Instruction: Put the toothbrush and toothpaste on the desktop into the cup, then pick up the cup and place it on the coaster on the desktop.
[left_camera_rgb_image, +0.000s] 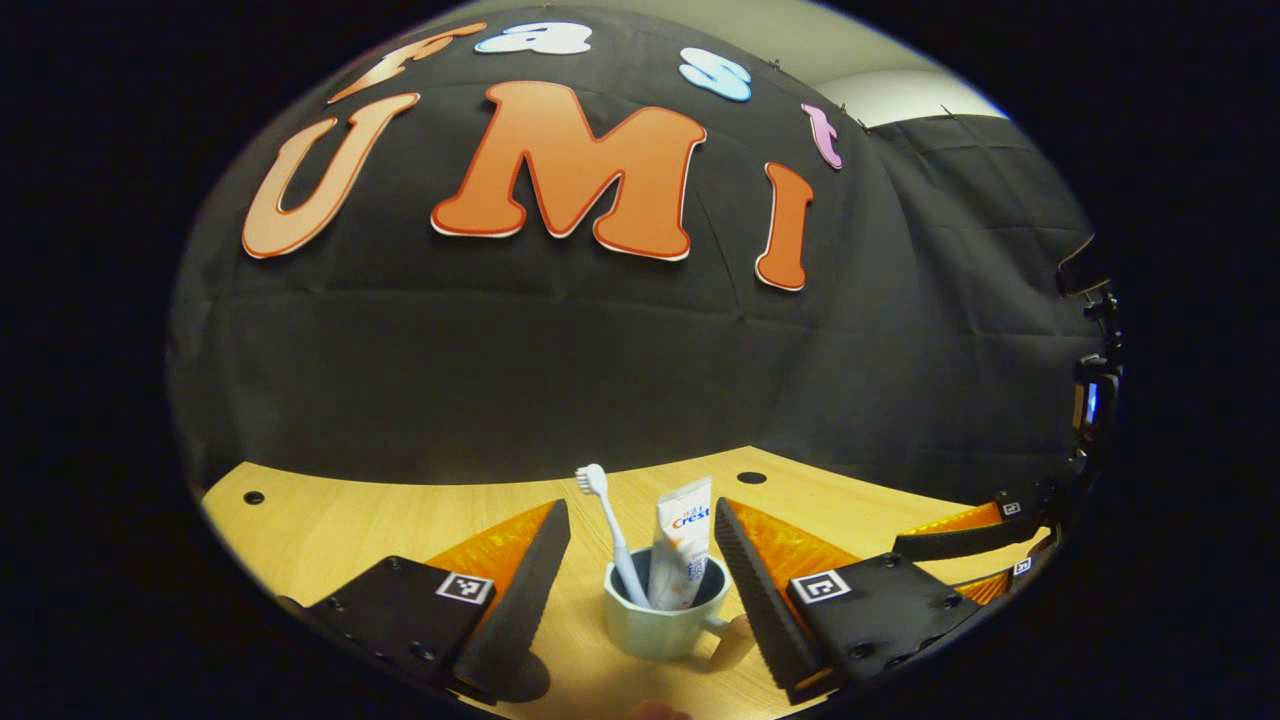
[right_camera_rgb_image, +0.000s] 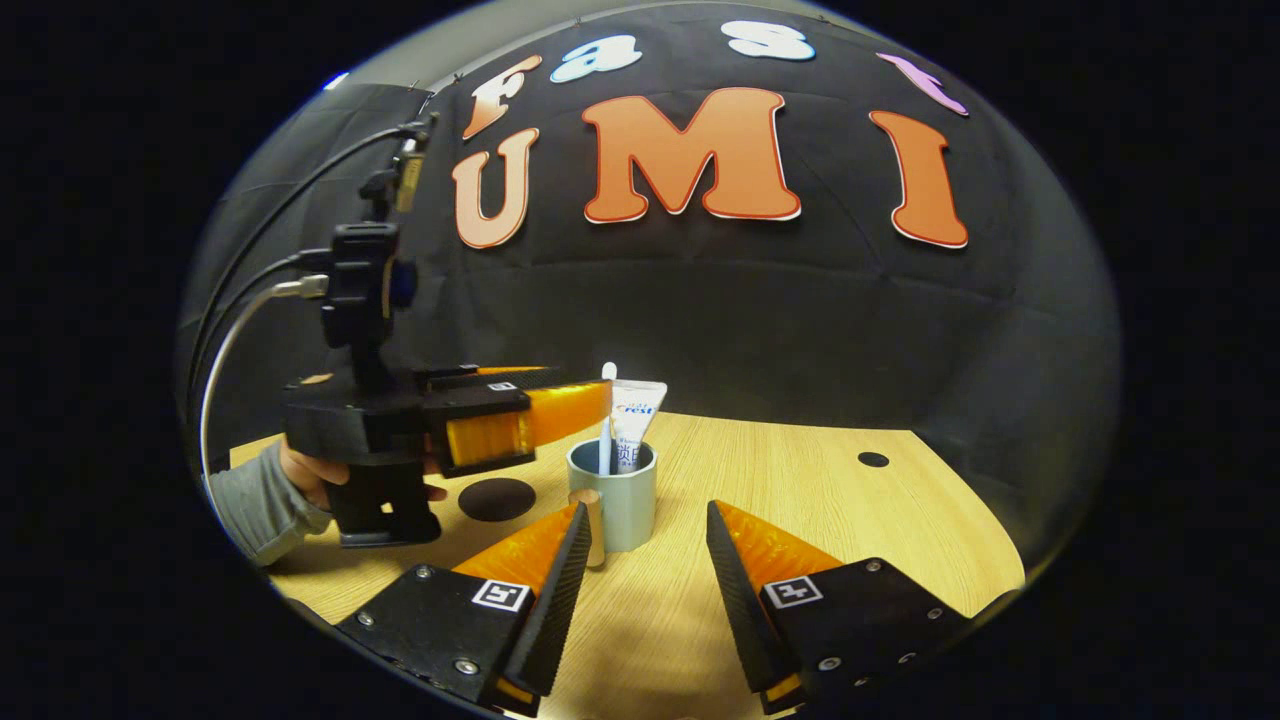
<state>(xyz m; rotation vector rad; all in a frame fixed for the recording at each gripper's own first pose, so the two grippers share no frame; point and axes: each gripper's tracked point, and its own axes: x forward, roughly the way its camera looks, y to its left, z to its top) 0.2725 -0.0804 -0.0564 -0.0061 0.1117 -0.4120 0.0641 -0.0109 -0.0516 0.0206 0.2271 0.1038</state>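
A pale cup (left_camera_rgb_image: 660, 625) with a wooden handle (left_camera_rgb_image: 735, 632) stands on the wooden desktop (left_camera_rgb_image: 330, 530). A white toothbrush (left_camera_rgb_image: 605, 525) and a toothpaste tube (left_camera_rgb_image: 682, 545) stand upright inside it. My left gripper (left_camera_rgb_image: 640, 508) is open, and the cup lies between its fingers without touching them. In the right gripper view the same cup (right_camera_rgb_image: 620, 500), toothbrush (right_camera_rgb_image: 606, 420) and tube (right_camera_rgb_image: 634, 415) stand just beyond my open right gripper (right_camera_rgb_image: 646, 510). There the left gripper (right_camera_rgb_image: 592, 395) reaches in from the left at the level of the brush head. A dark round coaster (right_camera_rgb_image: 497, 498) lies left of the cup.
A hand in a grey sleeve (right_camera_rgb_image: 255, 505) holds the left gripper, with cables rising from its camera mount (right_camera_rgb_image: 360, 280). The right gripper (left_camera_rgb_image: 960, 535) shows at the desk's right edge. Small holes (right_camera_rgb_image: 873, 459) dot the desktop, and the black cloth wall stands close behind.
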